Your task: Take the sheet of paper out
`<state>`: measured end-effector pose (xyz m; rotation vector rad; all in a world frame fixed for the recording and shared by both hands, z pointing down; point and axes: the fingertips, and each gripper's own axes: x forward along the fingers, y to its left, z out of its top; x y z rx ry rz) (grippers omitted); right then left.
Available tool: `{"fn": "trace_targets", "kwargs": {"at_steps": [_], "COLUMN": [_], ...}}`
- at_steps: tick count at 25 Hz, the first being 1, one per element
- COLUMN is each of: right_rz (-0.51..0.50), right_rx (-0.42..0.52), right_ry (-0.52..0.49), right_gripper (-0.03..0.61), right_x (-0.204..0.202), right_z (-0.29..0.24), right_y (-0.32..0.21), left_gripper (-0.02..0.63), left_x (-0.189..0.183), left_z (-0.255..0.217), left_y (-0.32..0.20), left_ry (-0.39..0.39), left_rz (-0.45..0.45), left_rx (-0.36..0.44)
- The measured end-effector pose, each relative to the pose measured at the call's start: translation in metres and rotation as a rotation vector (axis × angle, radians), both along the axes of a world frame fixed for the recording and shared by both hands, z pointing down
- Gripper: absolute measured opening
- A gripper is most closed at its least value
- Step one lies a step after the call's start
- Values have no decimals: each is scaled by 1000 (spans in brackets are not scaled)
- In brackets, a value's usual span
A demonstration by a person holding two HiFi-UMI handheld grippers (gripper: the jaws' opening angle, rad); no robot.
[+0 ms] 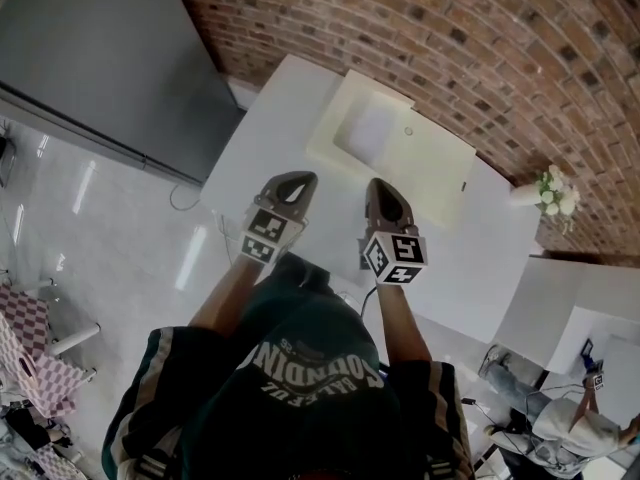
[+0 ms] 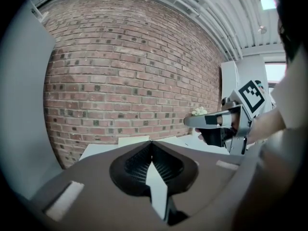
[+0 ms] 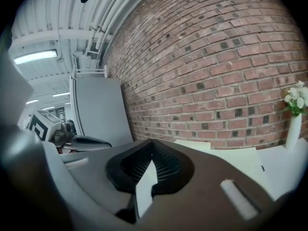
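Observation:
A cream folder (image 1: 420,158) lies flat on the white table (image 1: 270,118), with a paler rectangular patch (image 1: 366,132) on its left half. Whether that patch is the sheet of paper I cannot tell. My left gripper (image 1: 302,179) hovers over the table's near edge, just short of the folder, jaws shut and empty. My right gripper (image 1: 379,184) is beside it at the folder's near edge, also shut and empty. In the left gripper view the closed tips (image 2: 151,142) point at the folder (image 2: 134,140). The right gripper view shows its closed tips (image 3: 152,143) and the folder (image 3: 195,145) ahead.
A white vase of flowers (image 1: 550,194) stands at the table's far right end against the brick wall (image 1: 450,38). A tall grey cabinet (image 1: 100,58) stands to the left. Another white table (image 1: 560,308) and a seated person (image 1: 572,423) are at lower right.

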<state>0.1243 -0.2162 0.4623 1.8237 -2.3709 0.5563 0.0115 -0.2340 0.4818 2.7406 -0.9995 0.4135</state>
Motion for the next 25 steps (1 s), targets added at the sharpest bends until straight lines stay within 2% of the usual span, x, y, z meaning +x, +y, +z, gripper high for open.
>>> {"fn": "trace_targets", "kwargs": {"at_steps": [7, 12, 21, 25], "right_rz": [54, 91, 153, 148], "right_rx": [-20, -51, -56, -62], "right_ry": [13, 7, -40, -21], "right_gripper": [0, 0, 0, 0], "right_x": [-14, -12, 20, 32], "right_z": [4, 16, 18, 22], "right_y": [-24, -25, -30, -34], "left_gripper": [11, 11, 11, 11], "left_x": [-5, 1, 18, 28], "left_z": [5, 14, 20, 29], "left_y": [-30, -39, -43, -48], "left_ry": [18, -4, 1, -2], "left_rz": [69, 123, 131, 124], "left_rx": [-18, -24, -47, -64]}}
